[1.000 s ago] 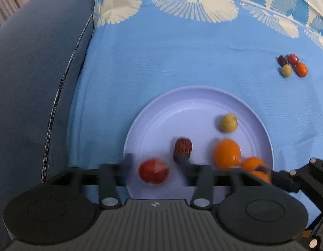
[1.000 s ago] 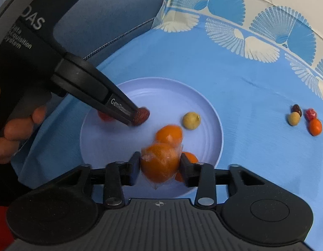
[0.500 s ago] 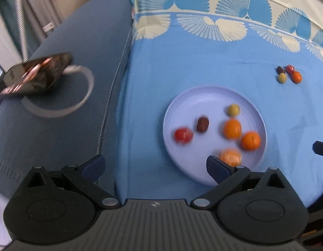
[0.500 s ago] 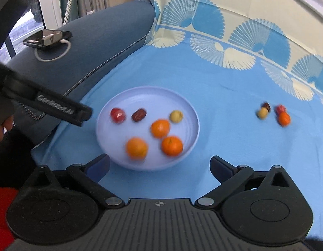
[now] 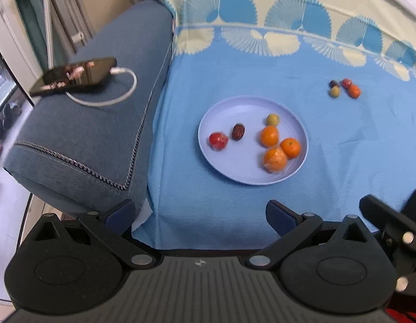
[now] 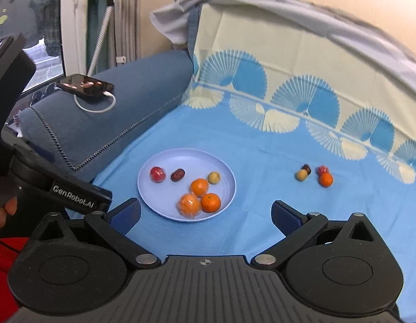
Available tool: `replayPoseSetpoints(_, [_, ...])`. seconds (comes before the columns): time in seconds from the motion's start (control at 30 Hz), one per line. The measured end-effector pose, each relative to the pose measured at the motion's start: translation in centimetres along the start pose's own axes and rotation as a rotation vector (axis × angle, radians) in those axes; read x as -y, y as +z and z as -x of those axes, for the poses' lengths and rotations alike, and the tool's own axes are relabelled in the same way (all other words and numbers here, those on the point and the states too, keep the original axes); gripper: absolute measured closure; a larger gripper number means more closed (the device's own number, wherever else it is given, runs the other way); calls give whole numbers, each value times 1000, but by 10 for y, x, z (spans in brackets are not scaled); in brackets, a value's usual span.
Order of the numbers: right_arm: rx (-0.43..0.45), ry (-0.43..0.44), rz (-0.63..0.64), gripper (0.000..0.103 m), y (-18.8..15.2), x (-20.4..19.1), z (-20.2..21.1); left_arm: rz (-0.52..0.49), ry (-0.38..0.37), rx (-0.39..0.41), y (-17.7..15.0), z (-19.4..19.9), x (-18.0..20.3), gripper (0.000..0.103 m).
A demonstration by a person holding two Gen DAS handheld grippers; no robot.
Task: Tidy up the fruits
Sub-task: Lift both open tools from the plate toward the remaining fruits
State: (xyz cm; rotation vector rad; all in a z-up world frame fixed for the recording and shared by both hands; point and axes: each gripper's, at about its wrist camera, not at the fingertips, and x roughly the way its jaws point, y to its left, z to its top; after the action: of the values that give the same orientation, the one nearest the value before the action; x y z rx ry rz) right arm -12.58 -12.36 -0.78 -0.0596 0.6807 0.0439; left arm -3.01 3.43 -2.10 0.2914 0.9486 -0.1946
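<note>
Plate (image 6: 229, 172), lilac, on the blue cloth (image 6: 262, 145) over a bed or sofa (which, unclear); holds six fruits: three oranges (image 6: 199, 187) clustered toward 5 o'clock, one of them seemingly in clear wrap; a yellow-green fruit (image 6: 214, 177) at 2 o'clock; a brown date (image 6: 177, 175) near centre-left; a red fruit (image 6: 157, 174) at 9 o'clock. Loose group (image 6: 314, 175), well apart from the plate at its 3 o'clock: four small fruits, dark, red, yellow-green and orange, lying close together on the cloth. Left gripper (image 5: 200, 215): fingers spread wide, holding nothing, short of the plate. Right gripper (image 6: 205, 212): fingers likewise spread, empty. Judged progress: more than half; six plated, four left to carry over, assuming the plate is the destination.
</note>
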Motion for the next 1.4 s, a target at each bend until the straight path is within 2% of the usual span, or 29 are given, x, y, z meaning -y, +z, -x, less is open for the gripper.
replayPoseSetpoints(0.3, [69, -9, 30, 1, 1, -8, 26, -10, 8, 69, -6, 29, 4, 0])
replayPoseSetpoints(0.63, [80, -9, 51, 1, 0, -14, 32, -5, 4, 86, -8, 35, 1, 0])
replayPoseSetpoints(1.4, [7, 12, 28, 1, -1, -8, 9, -10, -4, 24, -4, 13, 2, 0])
